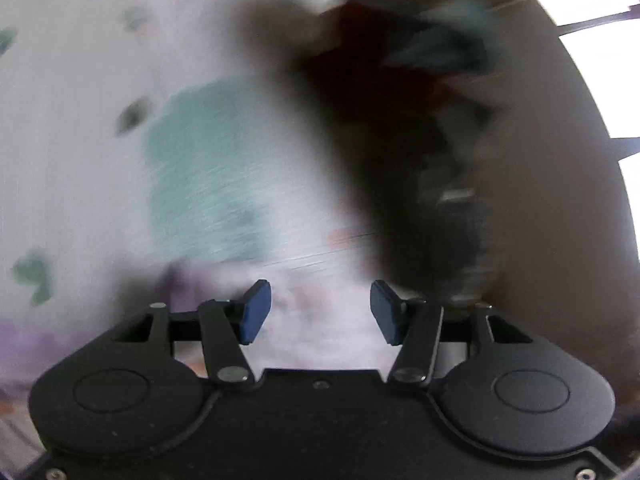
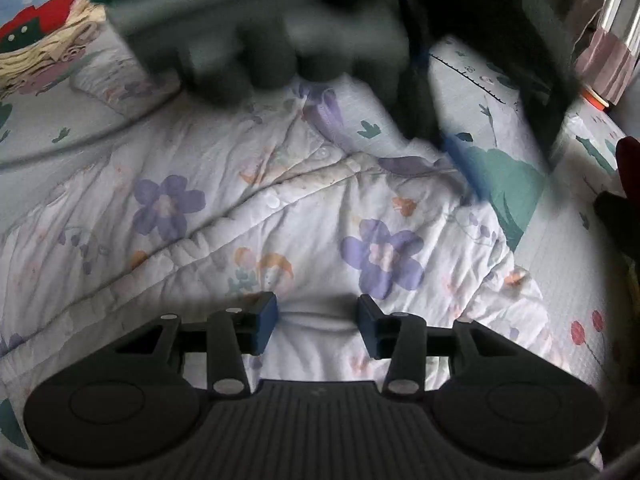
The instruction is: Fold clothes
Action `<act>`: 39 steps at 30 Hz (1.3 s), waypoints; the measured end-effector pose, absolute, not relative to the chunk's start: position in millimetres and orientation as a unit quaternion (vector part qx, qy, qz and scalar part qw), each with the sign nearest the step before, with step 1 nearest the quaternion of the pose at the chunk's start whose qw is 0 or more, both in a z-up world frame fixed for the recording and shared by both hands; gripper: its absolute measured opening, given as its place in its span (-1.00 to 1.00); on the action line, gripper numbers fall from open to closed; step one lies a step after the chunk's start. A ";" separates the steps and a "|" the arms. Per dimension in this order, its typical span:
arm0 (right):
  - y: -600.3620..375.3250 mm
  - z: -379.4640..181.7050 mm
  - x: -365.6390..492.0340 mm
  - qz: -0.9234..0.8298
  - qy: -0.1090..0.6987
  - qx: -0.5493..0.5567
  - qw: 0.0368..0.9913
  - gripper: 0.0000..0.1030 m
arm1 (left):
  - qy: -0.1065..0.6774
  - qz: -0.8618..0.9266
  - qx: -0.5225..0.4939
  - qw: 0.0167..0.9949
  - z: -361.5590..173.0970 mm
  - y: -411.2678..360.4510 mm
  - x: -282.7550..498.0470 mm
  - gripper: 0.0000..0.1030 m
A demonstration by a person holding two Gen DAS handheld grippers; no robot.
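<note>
Printed bedding (image 2: 560, 264), pale with green leaf shapes, covers the surface under both cameras. On it lies a white quilted garment (image 2: 248, 216) with purple flowers and a snap-button placket, spread flat. Directly above the garment's lower edge, the right gripper (image 2: 318, 326) has its blue pads apart, nothing between them. Beyond the garment's collar a blurred dark glove-like shape (image 2: 260, 40) blocks the view. The left wrist view is smeared; the left gripper (image 1: 320, 312) is spread wide and empty over pale fabric.
</note>
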State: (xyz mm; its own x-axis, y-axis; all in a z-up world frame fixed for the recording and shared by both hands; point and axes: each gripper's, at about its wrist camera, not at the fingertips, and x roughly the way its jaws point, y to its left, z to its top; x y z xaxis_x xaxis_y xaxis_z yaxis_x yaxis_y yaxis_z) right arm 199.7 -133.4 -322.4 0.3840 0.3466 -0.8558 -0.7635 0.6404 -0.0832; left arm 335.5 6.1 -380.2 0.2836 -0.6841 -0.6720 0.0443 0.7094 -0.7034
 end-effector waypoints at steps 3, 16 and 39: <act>-134.8 -321.7 199.8 0.347 0.434 -0.238 0.797 -0.11 | 0.544 -0.224 -0.328 0.739 -385.7 12.6 340.5 -0.26; -143.8 -316.9 200.7 0.342 0.441 -0.221 0.800 0.00 | 0.488 -0.232 -0.377 0.753 -381.2 27.6 340.4 0.02; -178.5 -302.3 159.3 0.346 0.455 -0.125 0.811 0.11 | 0.514 -0.206 -0.183 0.812 -276.6 120.7 274.3 0.29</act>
